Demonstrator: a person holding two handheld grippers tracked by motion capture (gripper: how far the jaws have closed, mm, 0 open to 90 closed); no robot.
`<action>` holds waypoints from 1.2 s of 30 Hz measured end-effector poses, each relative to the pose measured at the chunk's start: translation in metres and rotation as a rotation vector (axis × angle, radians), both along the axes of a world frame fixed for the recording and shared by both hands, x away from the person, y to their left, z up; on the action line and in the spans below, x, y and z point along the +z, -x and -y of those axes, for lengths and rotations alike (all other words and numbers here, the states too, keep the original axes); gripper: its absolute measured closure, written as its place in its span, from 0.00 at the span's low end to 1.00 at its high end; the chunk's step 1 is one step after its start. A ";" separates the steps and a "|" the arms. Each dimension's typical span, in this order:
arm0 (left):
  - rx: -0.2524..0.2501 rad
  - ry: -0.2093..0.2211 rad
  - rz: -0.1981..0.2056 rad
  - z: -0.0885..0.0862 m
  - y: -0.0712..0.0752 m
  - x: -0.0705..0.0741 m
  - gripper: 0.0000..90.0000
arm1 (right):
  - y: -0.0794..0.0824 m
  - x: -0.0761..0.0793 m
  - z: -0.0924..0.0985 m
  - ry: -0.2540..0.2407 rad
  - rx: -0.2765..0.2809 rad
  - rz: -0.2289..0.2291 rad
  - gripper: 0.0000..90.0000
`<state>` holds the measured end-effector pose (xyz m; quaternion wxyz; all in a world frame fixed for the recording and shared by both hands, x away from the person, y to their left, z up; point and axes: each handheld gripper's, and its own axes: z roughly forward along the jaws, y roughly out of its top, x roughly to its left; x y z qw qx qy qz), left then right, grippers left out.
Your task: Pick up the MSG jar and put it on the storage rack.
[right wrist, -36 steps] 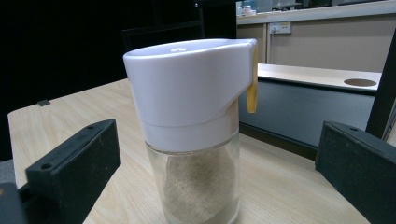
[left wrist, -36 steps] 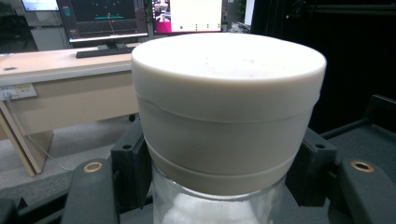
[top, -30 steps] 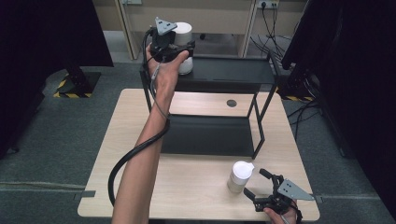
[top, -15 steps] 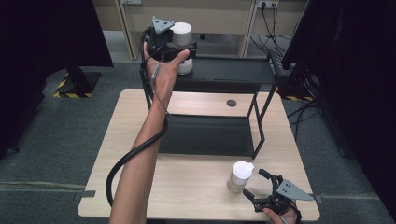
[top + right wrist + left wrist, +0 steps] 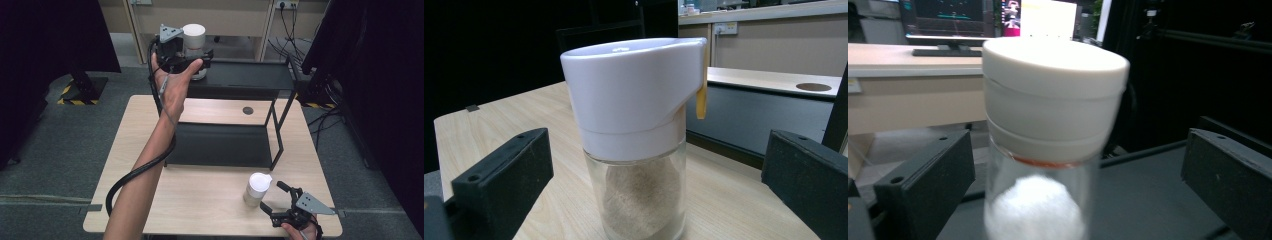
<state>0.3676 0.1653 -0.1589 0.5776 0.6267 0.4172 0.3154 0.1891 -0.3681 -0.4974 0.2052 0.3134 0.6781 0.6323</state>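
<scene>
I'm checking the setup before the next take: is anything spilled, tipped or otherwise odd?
Nothing stands out. The white-lidded jar stands upright on the black shelf between the left claw's open jaws. The spouted jar stands upright on the table, with no spill around either.

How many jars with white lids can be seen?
2. One jar stands on the black shelf, between the open left gripper jaws. The other jar stands on the table, near the right gripper.

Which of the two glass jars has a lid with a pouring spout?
The jar on the wooden table, between the right gripper's open jaws: its lid flares into a spout. The jar on the black shelf has a plain round lid.
</scene>
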 end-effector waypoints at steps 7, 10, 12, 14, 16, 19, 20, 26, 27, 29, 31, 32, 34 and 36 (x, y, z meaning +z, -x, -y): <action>-0.028 -0.002 0.002 -0.004 0.013 -0.003 0.00 | 0.000 0.000 -0.001 0.003 0.001 -0.001 0.00; -0.049 -0.006 0.004 -0.003 0.020 -0.009 0.00 | 0.000 0.000 -0.001 0.003 0.001 0.000 0.00; -0.060 -0.009 0.002 -0.002 0.024 -0.012 0.00 | 0.000 0.000 -0.001 0.006 0.002 0.000 0.00; -0.065 -0.015 0.001 -0.001 0.028 -0.014 0.00 | 0.000 0.000 -0.001 0.006 0.002 0.001 0.00; -0.074 -0.017 0.001 -0.001 0.032 -0.017 0.00 | 0.000 0.000 -0.001 0.005 0.002 0.001 0.00; -0.087 -0.004 0.005 -0.002 0.038 -0.022 0.00 | 0.000 0.000 -0.001 0.007 0.002 0.001 0.00; -0.092 -0.004 0.010 -0.003 0.040 -0.024 0.00 | 0.000 0.000 -0.001 0.006 0.002 0.001 0.00; -0.125 0.007 0.031 -0.005 0.052 -0.037 0.01 | 0.000 0.000 -0.002 0.007 0.003 0.002 0.00; -0.129 0.009 0.034 -0.005 0.054 -0.038 0.01 | 0.000 0.000 -0.002 0.007 0.003 0.002 0.00; -0.141 0.008 0.046 -0.005 0.060 -0.044 0.01 | 0.000 0.000 -0.002 0.008 0.003 0.003 0.00; -0.157 0.017 0.049 -0.006 0.065 -0.050 0.01 | 0.000 0.000 -0.002 0.007 0.002 0.002 0.00; -0.167 0.017 0.051 -0.006 0.067 -0.053 0.01 | 0.000 0.000 -0.002 0.006 0.002 0.003 0.00; -0.182 0.023 0.059 -0.007 0.072 -0.059 0.01 | 0.000 0.000 -0.002 0.007 0.002 0.003 0.00; -0.204 0.035 0.064 -0.008 0.077 -0.066 0.01 | 0.000 0.000 -0.002 0.007 0.003 0.003 0.00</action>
